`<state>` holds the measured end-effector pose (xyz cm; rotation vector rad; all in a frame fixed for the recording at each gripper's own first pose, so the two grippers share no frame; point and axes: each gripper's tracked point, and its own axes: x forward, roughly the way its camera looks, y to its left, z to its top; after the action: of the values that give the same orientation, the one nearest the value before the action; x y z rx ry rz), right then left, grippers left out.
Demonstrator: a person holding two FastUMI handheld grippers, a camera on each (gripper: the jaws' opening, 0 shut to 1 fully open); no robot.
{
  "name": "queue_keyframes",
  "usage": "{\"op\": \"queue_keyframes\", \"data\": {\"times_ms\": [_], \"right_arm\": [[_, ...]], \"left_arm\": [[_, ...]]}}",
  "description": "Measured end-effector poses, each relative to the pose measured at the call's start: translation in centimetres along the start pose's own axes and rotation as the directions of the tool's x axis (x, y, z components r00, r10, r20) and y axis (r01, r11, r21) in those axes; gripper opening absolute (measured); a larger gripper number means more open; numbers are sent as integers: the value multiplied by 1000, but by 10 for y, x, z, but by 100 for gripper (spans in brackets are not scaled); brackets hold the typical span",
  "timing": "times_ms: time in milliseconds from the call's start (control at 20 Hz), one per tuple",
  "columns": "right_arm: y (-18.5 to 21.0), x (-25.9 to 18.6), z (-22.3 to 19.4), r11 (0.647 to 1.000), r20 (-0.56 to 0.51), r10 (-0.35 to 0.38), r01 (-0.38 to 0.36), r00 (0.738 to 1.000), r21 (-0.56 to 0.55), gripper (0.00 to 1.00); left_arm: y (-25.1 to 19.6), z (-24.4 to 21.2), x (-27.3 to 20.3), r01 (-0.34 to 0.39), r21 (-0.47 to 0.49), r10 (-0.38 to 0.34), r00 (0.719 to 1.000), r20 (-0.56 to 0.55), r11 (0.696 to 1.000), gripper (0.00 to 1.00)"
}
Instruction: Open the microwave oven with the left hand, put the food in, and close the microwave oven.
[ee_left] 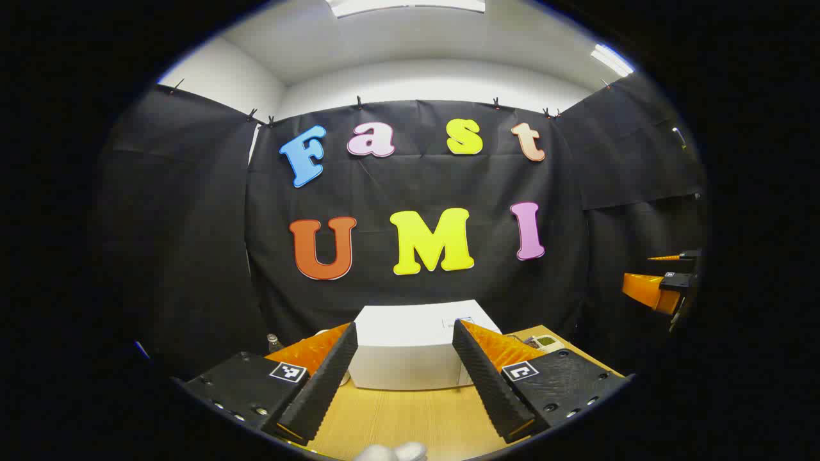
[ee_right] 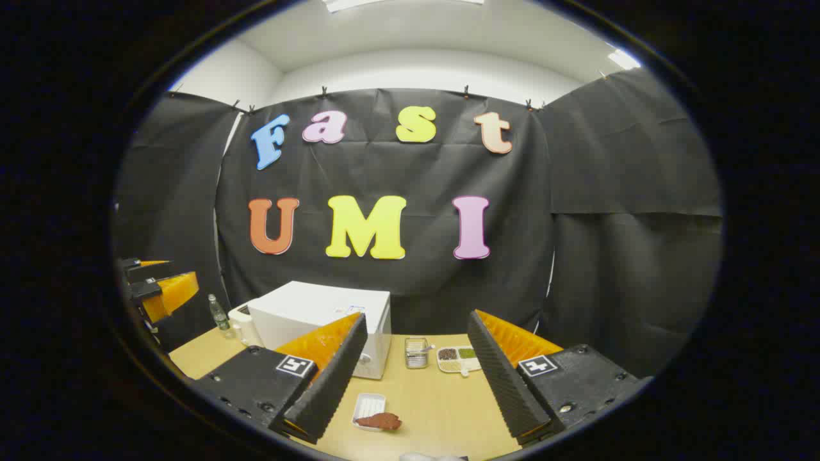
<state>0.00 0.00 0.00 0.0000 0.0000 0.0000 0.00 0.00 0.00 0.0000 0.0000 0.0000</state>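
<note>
Left tool hangs above the tabletop, fingers spread wide and gripping nothing, a bit of white glove peeking in at the bottom edge. Right between those fingers, farther back, sits the white microwave, door closed, resting on the tabletop. Off at the right rim of the left gripper view, the other tool shows as an orange and black tip. Over to the right gripper view: right tool is also wide open and empty, held above the tabletop. Just below and between its fingers lies the food, a brown piece on a small white tray, out on the wood in front of the microwave. Behind that stand a metal holder and a divided dish, side by side to the microwave's right. A bottle stands at the far left, near a white appliance beside the microwave.
</note>
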Motion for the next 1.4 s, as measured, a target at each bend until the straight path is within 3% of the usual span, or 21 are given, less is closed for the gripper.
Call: {"op": "queue_keyframes", "data": {"times_ms": [250, 300, 350, 450, 500, 550, 600, 650, 700, 750, 850, 900, 1400], "right_arm": [[2, -1, 2, 1000, 11, 2, -2, 1000, 7, 95], [2, -1, 2, 1000, 10, 2, -2, 1000, 7, 95], [3, -2, 1, 1000, 10, 6, -6, 1000, 5, 95], [3, -2, 0, 1000, 8, 6, -6, 1000, 1, 95], [3, -1, 0, 1000, 4, 6, -6, 1000, 0, 95], [3, -1, -1, 1000, 2, 8, -8, 1000, -1, 95], [3, 0, 1, 1000, 4, 7, -7, 1000, -5, 95], [1, 0, 2, 1000, 11, 0, 0, 1000, -14, 95], [0, 0, 4, 1000, 16, -1, 1, 1000, -20, 100], [1, 0, 4, 1000, 16, 0, 0, 1000, -21, 95], [-1, 2, 4, 1000, 16, 2, -2, 1000, -16, 95], [-3, 3, 4, 1000, 16, 1, -1, 1000, -12, 95], [-39, 9, -4, 999, -6, -33, 33, 999, 17, 95]], "left_arm": [[1, -2, 0, 0, -4, 0, 1000, -5, 1000, 88], [1, -3, 0, 0, -1, 0, 1000, -7, 1000, 95], [1, -5, 0, 4, 0, -4, 1000, -9, 1000, 88], [3, -6, 3, 2, 5, -2, 1000, -11, 1000, 88], [4, -6, 3, 1, 4, -1, 1000, -9, 1000, 95], [4, -6, 4, -1, 3, 1, 1000, -9, 1000, 95], [3, -8, 5, 0, 2, 0, 1000, -9, 1000, 88], [2, -11, 7, -1, 3, 1, 1000, -10, 1000, 87], [2, -14, 11, -3, 6, 4, 1000, -15, 1000, 88], [1, -18, 13, -4, 7, 4, 1000, -23, 1000, 95], [-3, -26, 19, -1, 5, 1, 1000, -24, 1000, 100], [-6, -32, 23, 1, 3, -1, 1000, -31, 1000, 95], [-70, -104, 77, 90, -27, -90, 996, -20, 996, 95]]}}
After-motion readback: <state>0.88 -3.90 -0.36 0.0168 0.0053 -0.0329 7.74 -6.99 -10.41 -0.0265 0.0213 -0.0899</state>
